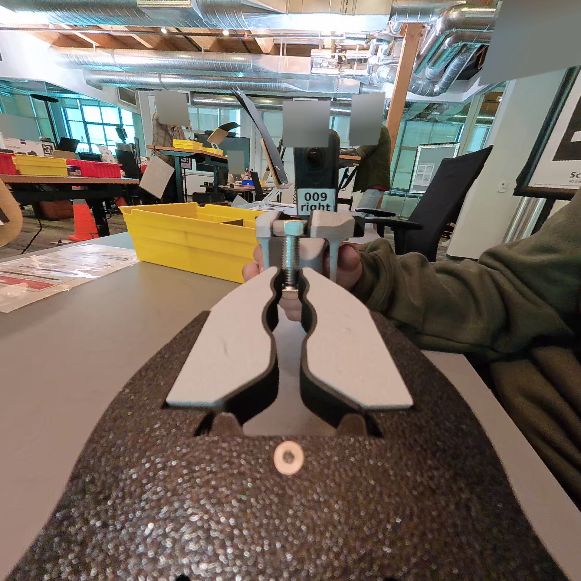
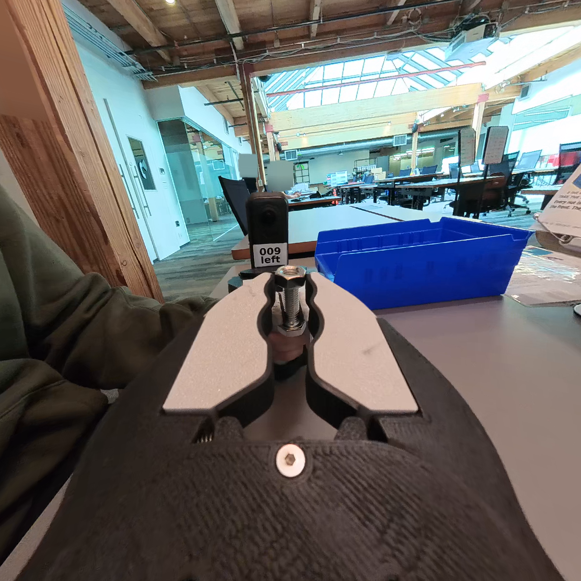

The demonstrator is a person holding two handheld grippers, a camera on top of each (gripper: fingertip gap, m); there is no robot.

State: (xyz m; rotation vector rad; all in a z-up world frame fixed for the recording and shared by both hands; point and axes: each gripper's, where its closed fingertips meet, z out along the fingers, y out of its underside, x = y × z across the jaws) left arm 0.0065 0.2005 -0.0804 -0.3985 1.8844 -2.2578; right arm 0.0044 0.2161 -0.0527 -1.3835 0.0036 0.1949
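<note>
A silver bolt (image 1: 289,254) stands upright between my two grippers, which face each other tip to tip above the grey table (image 1: 94,330). My right gripper (image 2: 290,279) is shut on the bolt's hex head (image 2: 290,275). In the left wrist view it (image 1: 300,228) shows head-on with the head (image 1: 289,227) between its fingers. My left gripper (image 1: 289,273) is shut around the lower thread and the nut (image 1: 289,291), which sits in the notch of its pads. The nut also shows in the right wrist view (image 2: 290,329). A fingertip (image 1: 292,311) shows just beneath the nut.
A yellow bin (image 1: 188,242) stands on the table behind the grippers in the left wrist view. A blue bin (image 2: 418,261) stands to the right in the right wrist view. Laminated sheets (image 1: 56,270) lie at the left. A green sleeve (image 1: 456,308), a wooden post (image 2: 63,188) and a black chair (image 1: 446,195) are close by. My left and right fingertips are right by each other.
</note>
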